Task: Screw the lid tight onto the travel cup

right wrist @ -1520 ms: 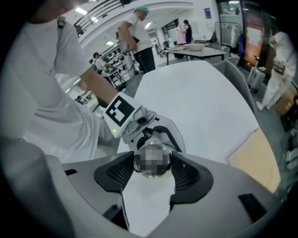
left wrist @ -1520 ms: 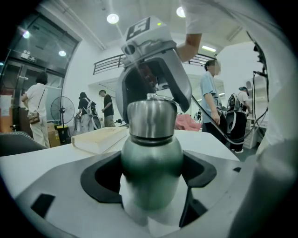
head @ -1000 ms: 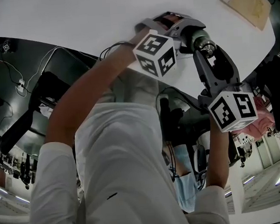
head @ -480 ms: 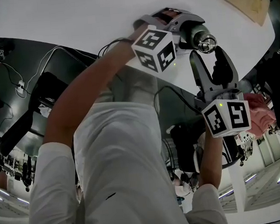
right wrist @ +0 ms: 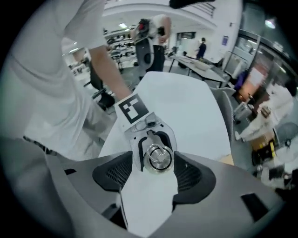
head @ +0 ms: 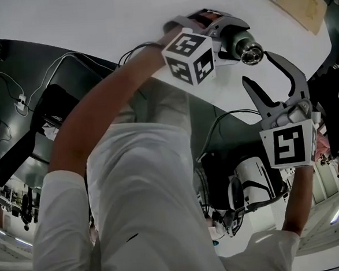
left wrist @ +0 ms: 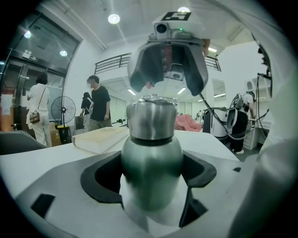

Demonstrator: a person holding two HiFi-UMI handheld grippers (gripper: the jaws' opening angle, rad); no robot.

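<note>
Two tongs at work. Left tongs point(left wrist: 150, 179) are clamped on the smooth, round-shouldered brushed-steel travel cup point(left wrist: 151, 153), held upright over the white counter point(right wrist: 186, 102). Right tongs point(right wrist: 151, 181) have just been opening and now gape wide with nothing between them, above the shiny round metal lid point(right wrist: 158, 157). Looks like a regrip mid-tightening. Next they'd need to come down, pinch the lid and twist.

Shirt point(head: 145, 209): white, short-sleeved.
Left gripper point(left wrist: 150, 175): grey, black pads point(left wrist: 95, 180), black-and-white marker cube point(head: 190, 60).
Right gripper point(head: 257, 68): grey, own marker cube point(head: 290, 145).
</note>
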